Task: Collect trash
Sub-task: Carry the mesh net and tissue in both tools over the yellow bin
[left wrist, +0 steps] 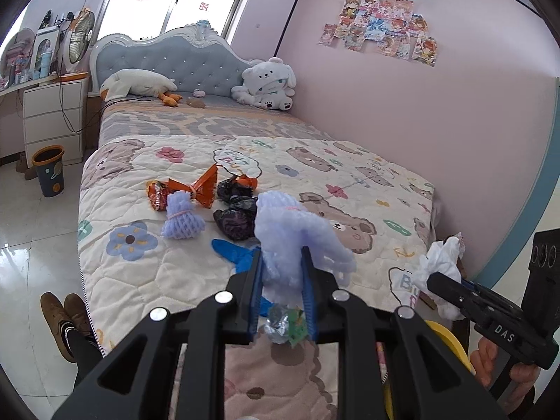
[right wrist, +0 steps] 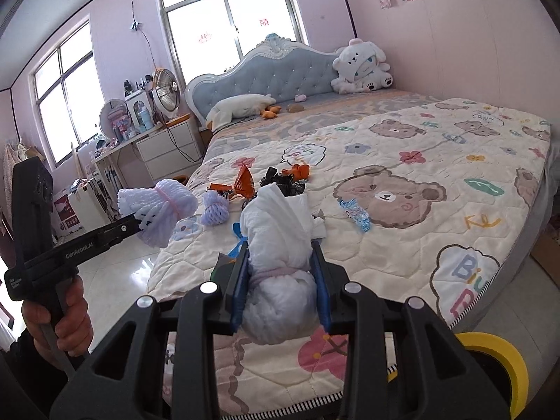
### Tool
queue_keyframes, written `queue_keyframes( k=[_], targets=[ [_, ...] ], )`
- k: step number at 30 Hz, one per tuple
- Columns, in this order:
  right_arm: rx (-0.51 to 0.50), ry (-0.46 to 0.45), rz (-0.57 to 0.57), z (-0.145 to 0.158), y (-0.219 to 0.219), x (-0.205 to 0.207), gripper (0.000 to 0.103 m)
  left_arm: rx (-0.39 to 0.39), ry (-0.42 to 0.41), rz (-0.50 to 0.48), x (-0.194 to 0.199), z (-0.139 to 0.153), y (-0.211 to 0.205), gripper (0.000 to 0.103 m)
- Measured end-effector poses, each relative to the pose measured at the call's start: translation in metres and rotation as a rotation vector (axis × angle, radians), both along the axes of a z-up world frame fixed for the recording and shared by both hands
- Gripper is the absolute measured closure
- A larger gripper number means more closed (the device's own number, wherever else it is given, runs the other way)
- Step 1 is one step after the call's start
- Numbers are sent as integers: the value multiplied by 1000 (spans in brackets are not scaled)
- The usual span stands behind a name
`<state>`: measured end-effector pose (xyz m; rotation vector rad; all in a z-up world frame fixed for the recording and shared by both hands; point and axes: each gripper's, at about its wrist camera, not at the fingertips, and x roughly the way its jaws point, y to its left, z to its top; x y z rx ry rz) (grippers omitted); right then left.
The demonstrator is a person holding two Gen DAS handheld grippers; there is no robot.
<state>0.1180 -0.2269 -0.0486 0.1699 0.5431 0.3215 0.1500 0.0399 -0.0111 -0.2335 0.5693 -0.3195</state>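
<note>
The left claw (left wrist: 281, 266) was closed tight on a purple foam fruit net (left wrist: 294, 231) and held it up above the bed (left wrist: 367, 189). In the right wrist view the same net (right wrist: 157, 210) hung out past the side of the bed, over the shiny floor (right wrist: 115, 273), and a hand (right wrist: 59, 322) gripped the black handle under it.

The right claw (right wrist: 280, 273) was closed on a white paper bundle (right wrist: 280, 245) tied with a pink band. The blue pads pressed on both sides of the bundle. From the left wrist view this bundle (left wrist: 442, 266) showed at the far right, stuck in the tip of the other claw.

More trash lay on the bear quilt. A second small purple foam net (left wrist: 182, 215) sat by an orange snack wrapper (left wrist: 196, 189). Just to the right of these were two black plastic bags (left wrist: 236, 210), one behind the other. A blue scrap (left wrist: 232, 250) lay near the left claw, and a shiny crumpled wrapper (left wrist: 280, 325) lay below its pads. A pale blue wrapper (right wrist: 355, 213) lay beside the big bear picture.

A dark waste bin with an orange rim (left wrist: 50, 169) stood on the floor beside the bed, well apart from both claws. A yellow rim (right wrist: 504, 364) showed at the low right corner
</note>
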Motion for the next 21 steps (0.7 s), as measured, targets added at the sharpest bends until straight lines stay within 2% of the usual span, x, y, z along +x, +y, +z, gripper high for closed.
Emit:
queue_keyframes(
  k=[9, 21],
  targets=[
    [4, -29, -67, 20, -40, -38, 72, 10, -14, -122, -32, 17, -50, 84],
    [21, -41, -163, 24, -102, -74, 71, 41, 58, -268, -45, 14, -121, 84]
  ],
)
